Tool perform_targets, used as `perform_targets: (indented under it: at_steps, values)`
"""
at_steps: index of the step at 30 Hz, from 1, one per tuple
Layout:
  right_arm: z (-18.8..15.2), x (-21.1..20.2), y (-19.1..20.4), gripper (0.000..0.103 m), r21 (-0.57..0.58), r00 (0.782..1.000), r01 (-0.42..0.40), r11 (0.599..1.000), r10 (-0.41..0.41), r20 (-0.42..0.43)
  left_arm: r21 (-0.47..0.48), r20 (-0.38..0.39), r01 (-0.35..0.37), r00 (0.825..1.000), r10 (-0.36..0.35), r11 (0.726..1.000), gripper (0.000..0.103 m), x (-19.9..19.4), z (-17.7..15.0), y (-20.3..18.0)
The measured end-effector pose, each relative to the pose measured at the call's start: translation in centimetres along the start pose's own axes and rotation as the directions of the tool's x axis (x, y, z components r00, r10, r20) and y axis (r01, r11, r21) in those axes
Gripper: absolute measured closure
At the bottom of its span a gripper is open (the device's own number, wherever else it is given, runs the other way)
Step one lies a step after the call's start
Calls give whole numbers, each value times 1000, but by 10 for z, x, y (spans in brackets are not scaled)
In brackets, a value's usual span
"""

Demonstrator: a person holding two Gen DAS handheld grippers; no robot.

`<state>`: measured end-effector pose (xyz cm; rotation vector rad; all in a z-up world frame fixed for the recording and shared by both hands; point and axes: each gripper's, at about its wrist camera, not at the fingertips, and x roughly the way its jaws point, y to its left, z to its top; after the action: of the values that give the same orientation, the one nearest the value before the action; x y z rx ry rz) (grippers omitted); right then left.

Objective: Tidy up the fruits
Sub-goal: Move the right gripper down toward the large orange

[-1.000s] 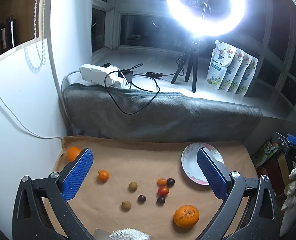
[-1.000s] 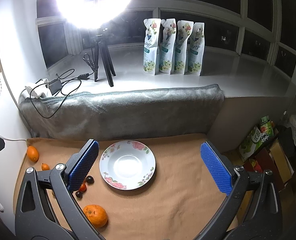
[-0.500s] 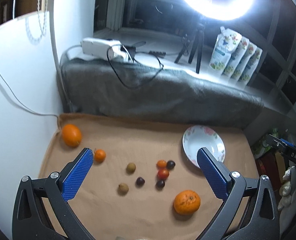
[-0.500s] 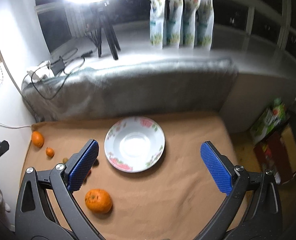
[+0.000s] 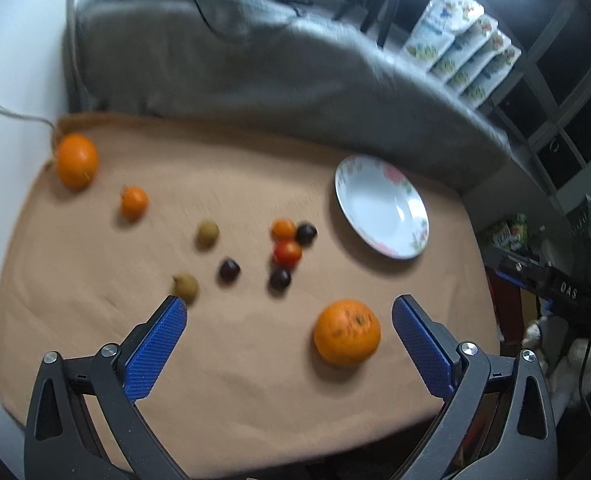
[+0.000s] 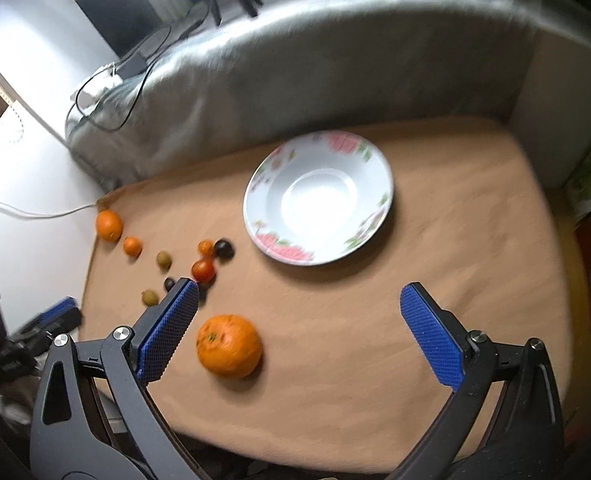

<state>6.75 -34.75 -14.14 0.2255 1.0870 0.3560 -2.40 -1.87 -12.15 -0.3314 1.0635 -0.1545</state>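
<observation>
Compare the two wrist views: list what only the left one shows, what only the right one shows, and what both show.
Only the left wrist view: the four pouches whole, the left gripper, jaws open, and a third dark fruit that the right view hides.

Only the right wrist view: the right gripper, jaws open, and the plate's full floral rim seen close.

Both: the empty plate, the big orange nearest the cameras, the far orange, the red tomato, the tan cloth and the grey blanket.
</observation>
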Motion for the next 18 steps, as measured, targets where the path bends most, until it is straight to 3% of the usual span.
perform_targets:
  at_steps: [7,18]
  values:
    - [-12,39,6,5,4,989,-98,995,97,-115,-27,-104,91,990,-93,995,13,34,-18,-1]
    - [-24,88,16,10,54,946,-195,979,202,-252,-44,-220,170,960,-175,985,23,78,-35,-10]
